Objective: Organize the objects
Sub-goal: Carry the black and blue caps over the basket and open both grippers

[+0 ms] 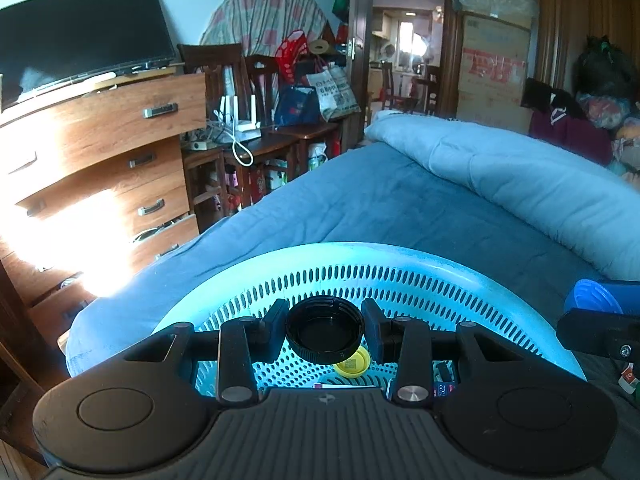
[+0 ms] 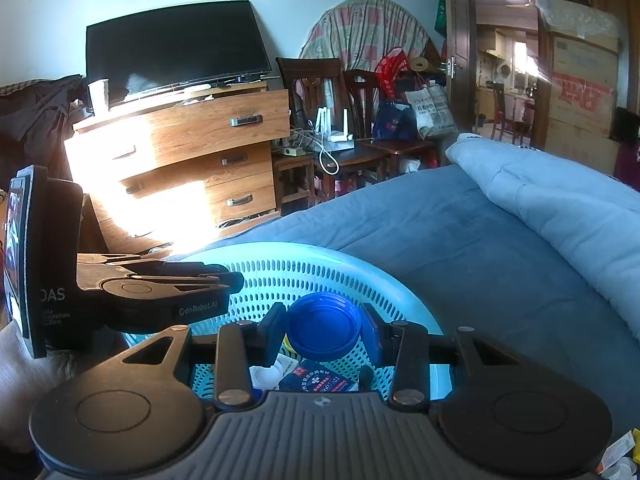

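A pale blue perforated basket (image 1: 360, 252) (image 2: 320, 254) sits on a blue bedspread. My left gripper (image 1: 325, 330) is shut on a black bottle cap (image 1: 325, 330), held over the basket's inside. A yellow cap (image 1: 354, 363) lies on the basket floor just beneath it. My right gripper (image 2: 324, 332) is shut on a blue bottle cap (image 2: 324, 332), also over the basket. Under it lie a dark printed packet (image 2: 320, 380) and a white item (image 2: 266, 374). In the left wrist view the blue cap (image 1: 592, 296) shows at the right edge; the left gripper's body (image 2: 160, 296) shows at the right wrist view's left.
A folded light blue duvet (image 1: 520, 176) lies across the far right of the bed. A wooden chest of drawers (image 1: 120, 160) with a TV (image 1: 80, 32) stands left of the bed, with chairs, bags and a router table behind. Small packets (image 2: 618, 456) lie on the bed at right.
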Available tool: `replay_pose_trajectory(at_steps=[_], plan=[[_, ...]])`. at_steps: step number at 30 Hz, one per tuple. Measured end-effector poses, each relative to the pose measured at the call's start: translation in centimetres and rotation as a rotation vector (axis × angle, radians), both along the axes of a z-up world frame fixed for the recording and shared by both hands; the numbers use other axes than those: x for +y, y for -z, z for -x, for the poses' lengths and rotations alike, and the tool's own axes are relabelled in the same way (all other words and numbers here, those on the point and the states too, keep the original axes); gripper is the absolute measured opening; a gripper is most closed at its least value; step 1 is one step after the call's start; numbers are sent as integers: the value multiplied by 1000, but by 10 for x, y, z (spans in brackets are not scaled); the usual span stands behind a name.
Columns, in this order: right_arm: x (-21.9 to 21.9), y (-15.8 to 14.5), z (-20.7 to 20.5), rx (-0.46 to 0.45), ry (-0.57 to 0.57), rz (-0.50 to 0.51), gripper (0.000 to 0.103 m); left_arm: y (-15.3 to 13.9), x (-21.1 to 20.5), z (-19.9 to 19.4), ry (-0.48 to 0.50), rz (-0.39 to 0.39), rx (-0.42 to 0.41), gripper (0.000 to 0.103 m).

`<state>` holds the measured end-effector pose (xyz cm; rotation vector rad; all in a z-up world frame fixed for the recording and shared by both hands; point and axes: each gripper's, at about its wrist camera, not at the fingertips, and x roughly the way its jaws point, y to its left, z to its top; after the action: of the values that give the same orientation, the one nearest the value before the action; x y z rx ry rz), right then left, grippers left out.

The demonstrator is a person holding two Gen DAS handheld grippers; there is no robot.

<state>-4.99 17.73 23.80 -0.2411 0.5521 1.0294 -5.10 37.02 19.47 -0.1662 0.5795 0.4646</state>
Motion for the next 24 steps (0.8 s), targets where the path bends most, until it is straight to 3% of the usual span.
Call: replay_pose_trajectory(at_steps=[12,18,20,21,23,24], plan=[[0,1,0,-5,2,-8,45,1,-2,-1,-5,-7,-2,43],[-10,-1,2,-18,12,-41,74,-1,-5,-1,6,-20,-24,75],[-23,-3,5,-38,28,-63,81,-4,-10,0,13,-24,-43,77],[-36,-4,9,-71,55,-87,84,-8,-15,2,23,-26,-62,77],[-68,-4,23,-171,158,-128,103,-20,-25,8,51,-25,-124,82],[-86,-2,33,-244,238,-147,103,-28,-36,11,79,-24,-162,85]])
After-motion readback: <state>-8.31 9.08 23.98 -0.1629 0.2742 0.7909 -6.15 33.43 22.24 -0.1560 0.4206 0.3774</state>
